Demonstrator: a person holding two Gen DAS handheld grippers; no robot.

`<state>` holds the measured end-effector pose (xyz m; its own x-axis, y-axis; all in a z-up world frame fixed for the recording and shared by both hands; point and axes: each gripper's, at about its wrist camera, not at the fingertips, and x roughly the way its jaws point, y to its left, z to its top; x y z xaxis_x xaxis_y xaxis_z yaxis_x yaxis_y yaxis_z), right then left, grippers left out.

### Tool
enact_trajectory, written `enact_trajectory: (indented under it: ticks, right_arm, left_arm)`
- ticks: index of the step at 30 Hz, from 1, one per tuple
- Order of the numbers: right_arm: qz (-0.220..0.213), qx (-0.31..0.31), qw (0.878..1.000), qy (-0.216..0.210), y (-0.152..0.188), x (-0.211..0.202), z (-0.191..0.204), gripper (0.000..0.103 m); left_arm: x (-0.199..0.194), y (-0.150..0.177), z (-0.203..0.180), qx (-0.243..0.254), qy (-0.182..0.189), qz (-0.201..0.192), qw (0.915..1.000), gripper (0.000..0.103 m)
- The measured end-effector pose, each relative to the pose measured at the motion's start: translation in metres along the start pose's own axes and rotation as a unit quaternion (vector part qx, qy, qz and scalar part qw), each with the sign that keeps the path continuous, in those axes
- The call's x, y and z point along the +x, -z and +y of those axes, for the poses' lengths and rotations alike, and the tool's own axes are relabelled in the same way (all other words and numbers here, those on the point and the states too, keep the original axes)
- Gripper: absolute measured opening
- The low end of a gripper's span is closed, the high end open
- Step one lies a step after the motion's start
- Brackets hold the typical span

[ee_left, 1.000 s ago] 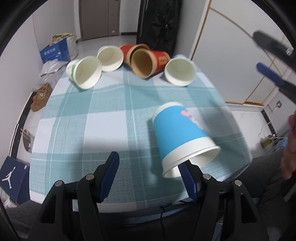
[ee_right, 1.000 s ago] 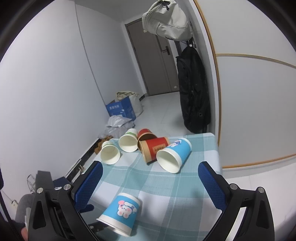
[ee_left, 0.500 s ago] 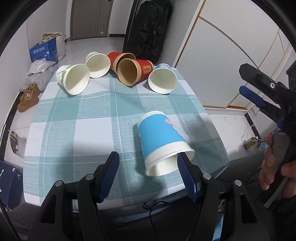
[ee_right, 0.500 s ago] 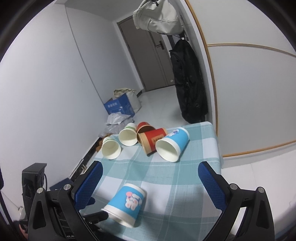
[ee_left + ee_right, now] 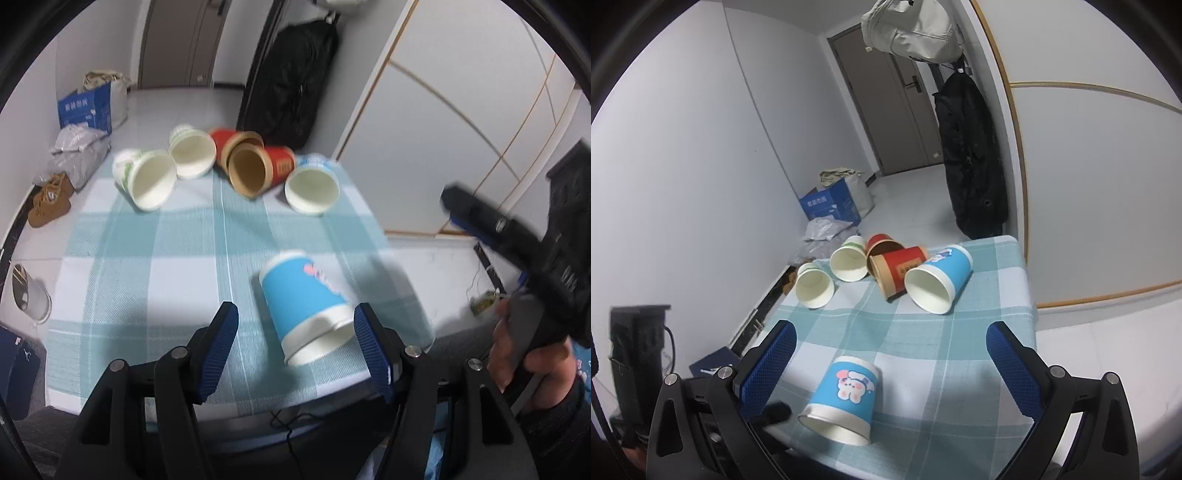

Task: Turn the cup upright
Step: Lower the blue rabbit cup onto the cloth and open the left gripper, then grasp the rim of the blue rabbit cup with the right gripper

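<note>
A blue paper cup with a cartoon print (image 5: 308,301) lies on its side near the table's front edge, mouth toward me; it also shows in the right wrist view (image 5: 846,398). My left gripper (image 5: 295,332) is open, and the cup's rim lies between its fingers, nearer the right one, untouched. My right gripper (image 5: 886,365) is open and empty, held above and behind the cup. Seen from the left wrist, the right gripper (image 5: 480,221) hovers off the table's right side.
Several more cups lie on their sides at the far end of the checked tablecloth (image 5: 147,258): two white ones (image 5: 147,177), two red ones (image 5: 255,166) and a second blue one (image 5: 940,277). A blue box (image 5: 831,205) and bags are on the floor beyond.
My left gripper has shifted so that the blue cup's rim now lies between its fingers. My right gripper has dropped lower and closer to the table.
</note>
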<state>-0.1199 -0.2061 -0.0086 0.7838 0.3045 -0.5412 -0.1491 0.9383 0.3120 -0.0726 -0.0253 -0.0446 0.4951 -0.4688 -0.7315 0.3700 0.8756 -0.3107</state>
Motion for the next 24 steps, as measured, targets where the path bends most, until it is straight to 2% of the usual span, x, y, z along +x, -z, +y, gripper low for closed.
enact_trajectory:
  ticks: [2, 4, 9, 11, 14, 22, 24]
  right_arm:
    - [0.001, 0.000, 1.000, -0.007, 0.000, -0.002, 0.001, 0.103]
    - [0.008, 0.003, 1.000, -0.015, 0.000, -0.003, 0.003, 0.103]
    - [0.007, -0.005, 0.999, -0.035, 0.003, -0.011, 0.010, 0.103]
    - [0.004, -0.010, 0.999, -0.040, 0.003, -0.014, 0.013, 0.103]
    - [0.004, -0.013, 0.999, -0.039, 0.006, -0.018, 0.016, 0.103]
    - [0.038, -0.034, 0.998, -0.035, 0.018, -0.013, 0.027, 0.103]
    - [0.047, -0.042, 0.997, -0.040, 0.021, -0.010, 0.030, 0.099]
  left_arm:
    - [-0.011, -0.003, 0.000, 0.002, -0.014, -0.033, 0.9994, 0.060]
    - [-0.020, -0.008, 0.000, 0.006, -0.044, -0.058, 0.9973, 0.060]
    - [-0.037, -0.023, 0.002, -0.002, -0.064, -0.100, 0.9929, 0.061]
    - [-0.042, -0.030, 0.002, -0.001, -0.072, -0.113, 0.9910, 0.069]
    - [-0.046, -0.037, 0.001, 0.009, -0.084, -0.135, 0.9872, 0.072]
    - [-0.029, -0.035, 0.015, -0.002, -0.095, -0.130, 0.9869, 0.072]
    - [-0.027, -0.032, 0.017, -0.006, -0.097, -0.124, 0.9875, 0.072]
